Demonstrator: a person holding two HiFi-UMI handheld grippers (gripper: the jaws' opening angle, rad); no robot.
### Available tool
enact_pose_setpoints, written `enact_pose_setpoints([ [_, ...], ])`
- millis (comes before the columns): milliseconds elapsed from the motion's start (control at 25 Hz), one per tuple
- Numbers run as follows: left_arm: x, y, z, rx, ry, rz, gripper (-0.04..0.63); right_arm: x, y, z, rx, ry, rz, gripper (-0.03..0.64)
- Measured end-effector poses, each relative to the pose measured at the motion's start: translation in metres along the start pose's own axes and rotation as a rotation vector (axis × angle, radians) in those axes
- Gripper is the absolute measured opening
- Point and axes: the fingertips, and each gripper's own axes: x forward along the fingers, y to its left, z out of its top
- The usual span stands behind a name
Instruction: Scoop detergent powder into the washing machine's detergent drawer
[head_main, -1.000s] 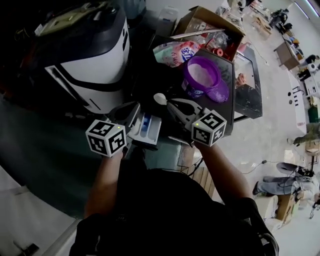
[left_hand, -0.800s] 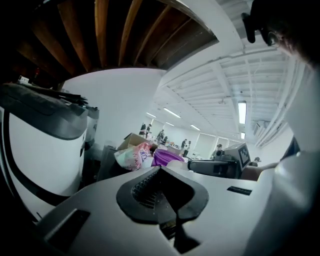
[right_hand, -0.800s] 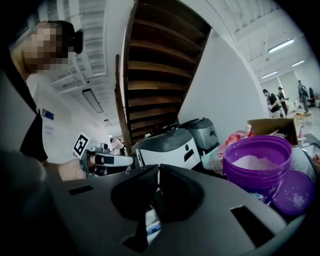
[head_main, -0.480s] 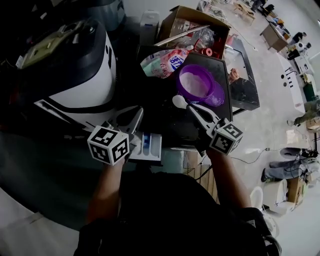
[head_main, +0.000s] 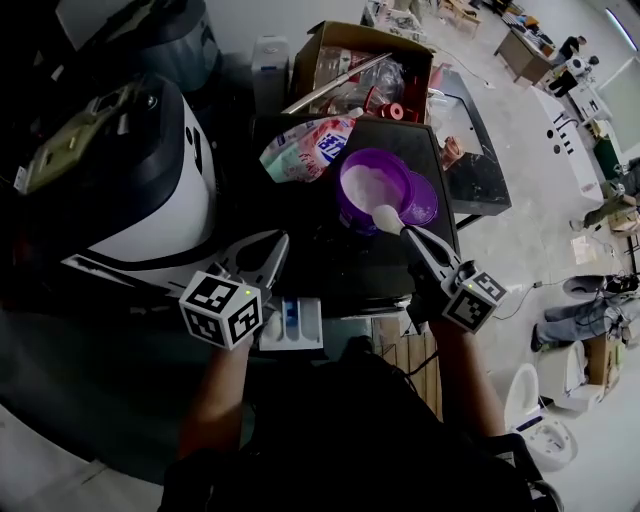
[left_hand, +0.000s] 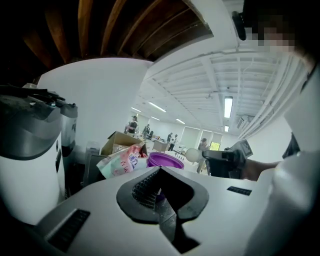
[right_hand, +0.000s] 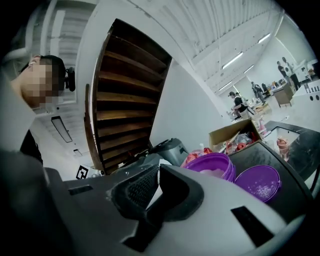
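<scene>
Swinging away from the drawer side over the last second, the right gripper (head_main: 410, 238) has carried the white plastic scoop (head_main: 386, 217) out to 1 o'clock in the head view, while the left gripper (head_main: 277, 243) has hardly shifted. The white-and-black washing machine (head_main: 150, 200) fills 9 to 10 o'clock. Just right of it, at 7 o'clock, the left gripper hangs with its tongs closed together on nothing, which its own view confirms (left_hand: 160, 171). The white detergent drawer (head_main: 292, 322), with its blue compartment, stands pulled out at 6 o'clock, beside that gripper's marker cube; whether any powder lies in it is too small to tell. At 12 o'clock a pink-and-white detergent bag (head_main: 305, 148) lies on the black tabletop (head_main: 330, 265). At 1 o'clock sits the round purple plastic tub (head_main: 350, 212), holding white detergent powder (head_main: 362, 183), with the scoop's bowl over its near rim. The right gripper's tongs are clamped on the scoop's handle (right_hand: 156, 172). The flat purple lid (head_main: 424, 208) lies against the tub's right side. Judging by this, the drawer is open and ready. Loading the scoop, carrying it back to 6 o'clock and tipping it in remain.
</scene>
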Motion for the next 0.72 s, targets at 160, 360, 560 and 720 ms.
enact_pose_setpoints([
  [160, 0.020, -0.016, 0.008, 0.023, 0.008, 0.023, 0.008, -0.017, -0.009, 0.034, 0.052, -0.069, 0.022, 0.020],
  [360, 0.037, -0.039, 0.024, 0.075, -0.006, 0.080, 0.008, -0.048, -0.052, 0.060, -0.018, -0.114, 0.068, 0.020],
  [560, 0.043, -0.052, 0.061, 0.119, -0.077, 0.144, 0.008, -0.064, -0.069, 0.089, -0.043, -0.156, 0.109, 0.020],
  [720, 0.044, -0.058, 0.090, 0.149, -0.133, 0.188, 0.008, -0.060, -0.062, 0.106, -0.050, -0.170, 0.155, 0.020],
])
